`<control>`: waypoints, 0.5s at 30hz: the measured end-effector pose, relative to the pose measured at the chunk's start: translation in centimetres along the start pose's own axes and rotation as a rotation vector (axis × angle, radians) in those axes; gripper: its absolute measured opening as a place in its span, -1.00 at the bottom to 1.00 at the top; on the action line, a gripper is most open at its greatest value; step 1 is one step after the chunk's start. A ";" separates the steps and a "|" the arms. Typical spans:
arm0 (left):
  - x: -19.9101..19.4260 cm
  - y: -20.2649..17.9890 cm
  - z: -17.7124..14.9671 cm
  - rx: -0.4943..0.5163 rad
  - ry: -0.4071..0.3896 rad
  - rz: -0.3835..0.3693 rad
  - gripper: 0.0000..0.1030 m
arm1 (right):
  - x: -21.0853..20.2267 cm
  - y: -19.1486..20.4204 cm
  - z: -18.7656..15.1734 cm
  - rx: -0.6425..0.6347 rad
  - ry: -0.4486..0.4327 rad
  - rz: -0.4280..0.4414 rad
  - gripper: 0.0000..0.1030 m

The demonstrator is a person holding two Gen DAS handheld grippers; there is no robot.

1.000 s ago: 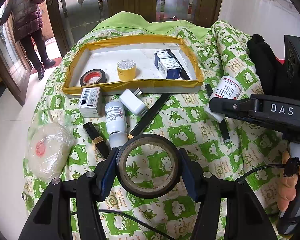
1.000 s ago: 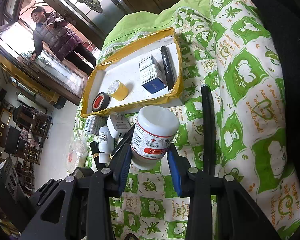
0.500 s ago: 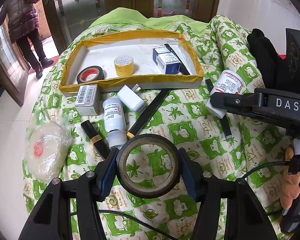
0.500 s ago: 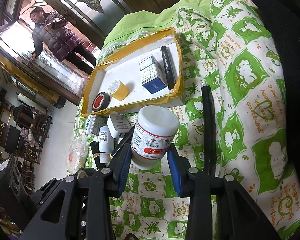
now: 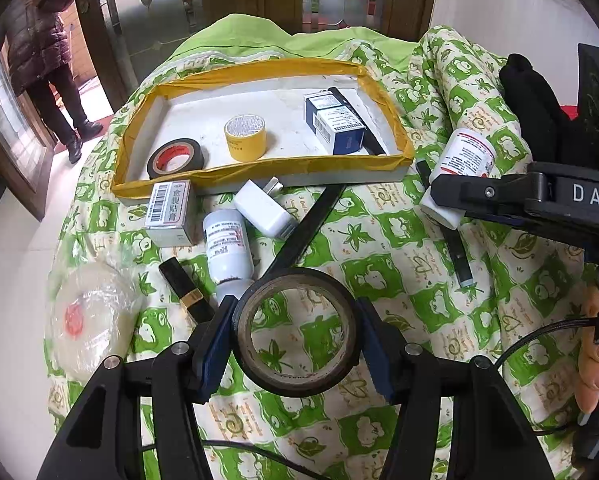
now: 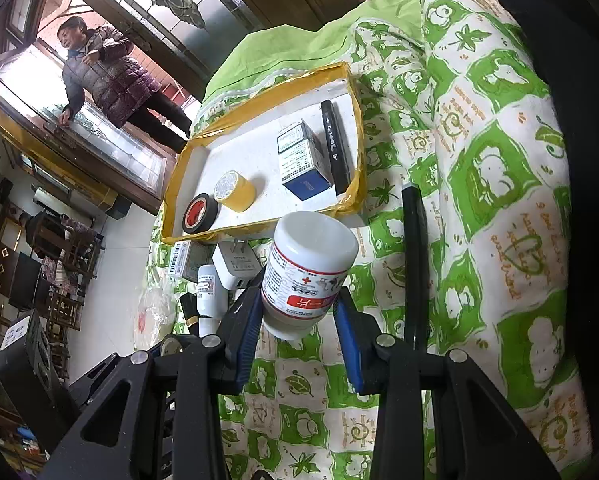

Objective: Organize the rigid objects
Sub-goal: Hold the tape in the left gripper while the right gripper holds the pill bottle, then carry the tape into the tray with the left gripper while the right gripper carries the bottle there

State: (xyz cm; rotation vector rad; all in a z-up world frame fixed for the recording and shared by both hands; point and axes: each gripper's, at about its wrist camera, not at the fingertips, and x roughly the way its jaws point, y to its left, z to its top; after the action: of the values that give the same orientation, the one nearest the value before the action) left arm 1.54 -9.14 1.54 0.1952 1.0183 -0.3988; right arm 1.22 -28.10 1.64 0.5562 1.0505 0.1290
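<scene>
Our left tool (image 5: pixel 295 332) is clamped across a dark ring of tape (image 5: pixel 295 330), the blue pads pressing on its outer wall from either side, so the roll stands on edge and we look straight through its hole at the quilt (image 5: pixel 379 248) below. Our right tool (image 6: pixel 299 312) is clamped on a white pill bottle (image 6: pixel 307 272), gripped low on the body, with the cap end pointing forward.

Outward from both tools, the target lies straight ahead and slightly higher on the bed: the yellow-taped tray (image 5: pixel 259 166), with its long side running crosswise to our reach. Between the left tool and the near tray wall lie loose items on the quilt: a small white bottle (image 5: pixel 227 248), a white charger (image 5: pixel 263 212), a barcoded box (image 5: pixel 169 212) and a black strip (image 5: pixel 307 224) angled toward the tray.

Inside the tray, a red-cored black tape (image 5: pixel 175 158) and a yellow tape (image 5: pixel 245 138) sit left of centre; a blue-and-white box (image 5: pixel 335 124) and a dark bar fill the right end.

We judge the open floor in the tray's middle to be the landing spot. The right tool's bottle looks nearer the tray's near right corner, so that hand likely has the shorter carry.
</scene>
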 end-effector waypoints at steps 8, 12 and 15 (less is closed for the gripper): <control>0.3 0.4 0.7 0.013 -0.003 0.007 0.20 | 0.3 0.4 0.7 -0.018 0.009 -0.003 -0.32; 0.4 0.7 1.1 0.016 -0.004 0.011 0.20 | 0.6 0.9 1.1 -0.033 0.015 -0.007 -0.32; 0.6 1.0 1.5 0.018 -0.004 0.016 0.20 | 0.7 1.1 1.6 -0.040 0.017 -0.005 -0.32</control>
State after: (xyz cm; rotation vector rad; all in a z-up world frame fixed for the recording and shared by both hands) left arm 3.46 -8.85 1.81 0.2185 1.0093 -0.3940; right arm 3.07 -27.49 2.25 0.5168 1.0640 0.1499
